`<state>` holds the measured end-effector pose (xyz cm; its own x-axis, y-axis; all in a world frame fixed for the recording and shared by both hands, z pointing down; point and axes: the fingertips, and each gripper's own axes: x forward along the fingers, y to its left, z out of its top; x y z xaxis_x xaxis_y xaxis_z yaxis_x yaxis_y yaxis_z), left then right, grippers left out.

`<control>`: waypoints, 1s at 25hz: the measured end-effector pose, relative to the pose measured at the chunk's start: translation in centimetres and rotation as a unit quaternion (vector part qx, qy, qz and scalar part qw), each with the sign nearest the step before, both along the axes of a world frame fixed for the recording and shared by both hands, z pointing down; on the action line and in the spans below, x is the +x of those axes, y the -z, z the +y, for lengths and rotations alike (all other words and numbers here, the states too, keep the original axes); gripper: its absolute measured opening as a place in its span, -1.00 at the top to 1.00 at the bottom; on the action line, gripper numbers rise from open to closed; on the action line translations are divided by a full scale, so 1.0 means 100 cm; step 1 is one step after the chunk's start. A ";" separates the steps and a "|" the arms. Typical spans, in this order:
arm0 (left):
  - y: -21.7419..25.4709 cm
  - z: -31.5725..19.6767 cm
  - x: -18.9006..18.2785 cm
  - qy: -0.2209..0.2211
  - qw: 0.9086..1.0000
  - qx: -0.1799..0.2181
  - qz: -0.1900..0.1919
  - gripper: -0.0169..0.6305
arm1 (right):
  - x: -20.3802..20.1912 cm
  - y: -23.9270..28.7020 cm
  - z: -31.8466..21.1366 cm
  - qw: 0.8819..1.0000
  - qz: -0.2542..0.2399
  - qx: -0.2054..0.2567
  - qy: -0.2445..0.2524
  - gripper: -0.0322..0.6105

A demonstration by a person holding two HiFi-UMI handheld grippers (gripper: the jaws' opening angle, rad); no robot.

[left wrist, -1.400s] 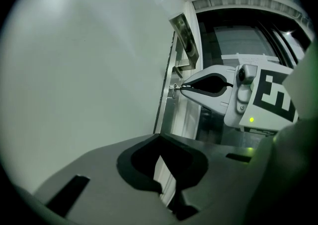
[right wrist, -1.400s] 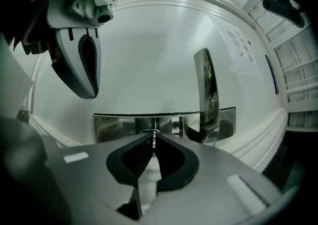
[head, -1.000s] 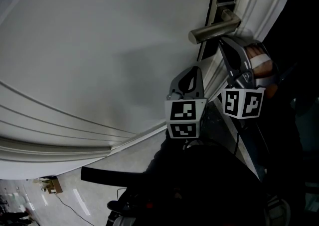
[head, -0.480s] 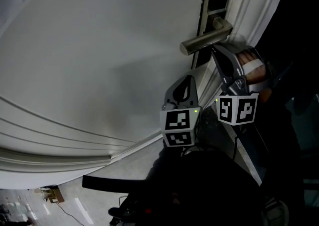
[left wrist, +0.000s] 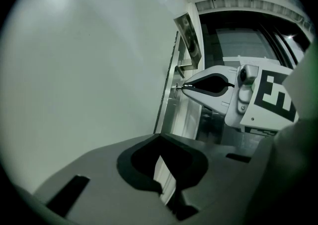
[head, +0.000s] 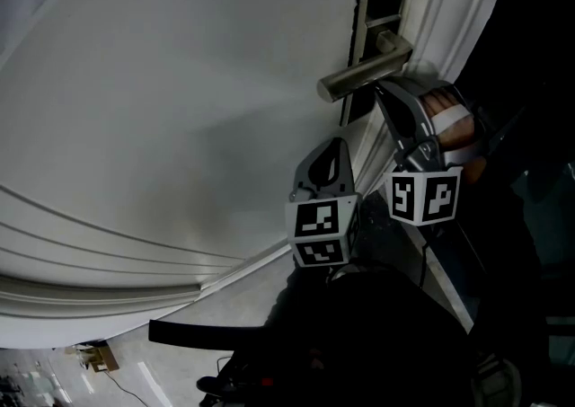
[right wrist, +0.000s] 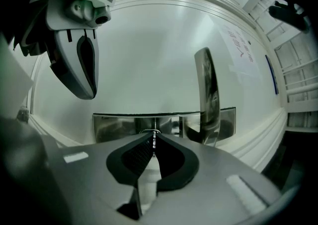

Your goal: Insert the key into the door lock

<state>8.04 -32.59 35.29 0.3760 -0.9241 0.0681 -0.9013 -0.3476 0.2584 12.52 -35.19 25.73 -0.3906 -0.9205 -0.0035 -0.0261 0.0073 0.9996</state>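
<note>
The right gripper [right wrist: 153, 136] is clenched on the key [right wrist: 153, 143], its tip at the steel lock plate [right wrist: 117, 127] beside the lever handle [right wrist: 208, 95]. The left gripper [left wrist: 160, 138] is closed and empty near the door [left wrist: 89, 70], whose print [right wrist: 241, 45] is too blurred to read

Key [right wrist: 153, 142] at door lock [right wrist: 115, 125]
The thin metal key stood edge-on, its tip at the lock's polished steel plate.

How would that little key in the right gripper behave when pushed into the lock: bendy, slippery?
The key looks like thin flat metal, so probably stiff and light. The right gripper pinches it only at the jaw tips, so it might pivot or slip if pushed off-line against the lock plate.
</note>
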 end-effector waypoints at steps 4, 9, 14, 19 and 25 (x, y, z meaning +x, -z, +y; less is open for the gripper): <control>0.001 0.000 0.000 0.001 1.000 0.000 0.002 0.94 | 0.000 0.000 0.000 1.000 0.001 0.002 -0.001 0.86; -0.002 0.001 0.000 0.001 1.000 -0.003 0.003 0.94 | 0.000 0.000 0.000 1.000 0.002 0.002 -0.003 0.86; -0.002 0.000 0.001 0.000 1.000 -0.002 0.005 0.94 | 0.000 0.000 -0.002 1.000 0.003 0.002 -0.006 0.86; -0.003 0.001 0.001 -0.001 1.000 -0.004 0.005 0.94 | 0.000 0.000 -0.001 1.000 0.003 0.002 -0.005 0.86; -0.003 0.000 -0.001 0.000 1.000 -0.005 0.008 0.94 | -0.001 0.001 -0.001 1.000 0.002 0.000 -0.006 0.86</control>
